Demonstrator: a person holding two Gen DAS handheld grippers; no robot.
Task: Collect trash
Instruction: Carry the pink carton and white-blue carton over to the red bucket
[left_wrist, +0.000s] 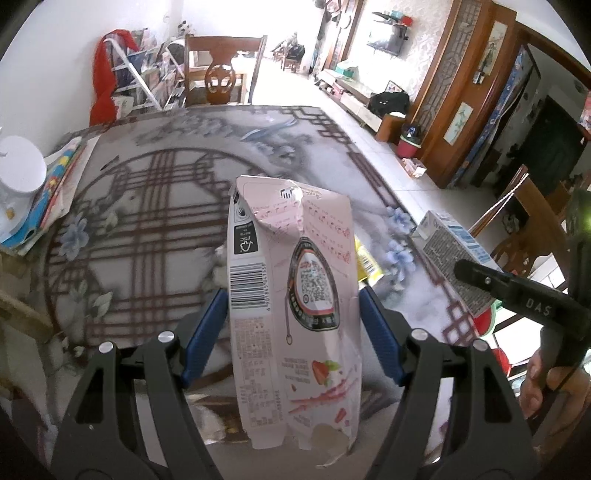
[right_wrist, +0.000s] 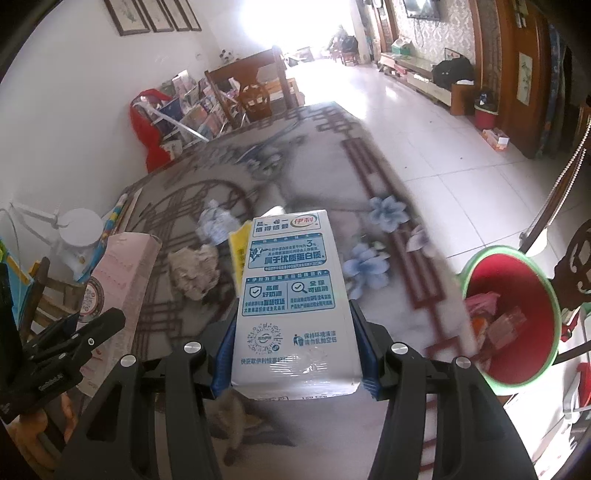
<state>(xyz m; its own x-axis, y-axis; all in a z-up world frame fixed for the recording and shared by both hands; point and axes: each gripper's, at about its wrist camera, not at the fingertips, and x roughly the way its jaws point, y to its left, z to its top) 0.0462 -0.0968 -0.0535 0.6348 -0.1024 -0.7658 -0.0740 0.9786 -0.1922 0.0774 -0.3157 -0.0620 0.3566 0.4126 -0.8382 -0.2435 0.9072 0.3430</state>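
My left gripper (left_wrist: 291, 293) is shut on a crumpled pink strawberry-milk carton (left_wrist: 295, 288) and holds it upright above the table. My right gripper (right_wrist: 293, 306) is shut on a white and blue milk carton (right_wrist: 291, 284). On the patterned tablecloth (right_wrist: 332, 177) beyond it lie a brown paper wad (right_wrist: 195, 273), a crumpled white wrapper (right_wrist: 216, 223) and a yellow packet (right_wrist: 236, 251). A red bin with a green rim (right_wrist: 517, 280) stands on the floor past the table's right edge, with some trash inside. The pink carton (right_wrist: 122, 280) shows at the left of the right wrist view.
A white lamp base (left_wrist: 18, 173) and colourful books (left_wrist: 55, 192) sit at the table's left edge. A wooden chair (left_wrist: 221, 74) stands at the far end and another chair (right_wrist: 580, 266) beside the bin. A person's hand (left_wrist: 543, 384) holds the right gripper.
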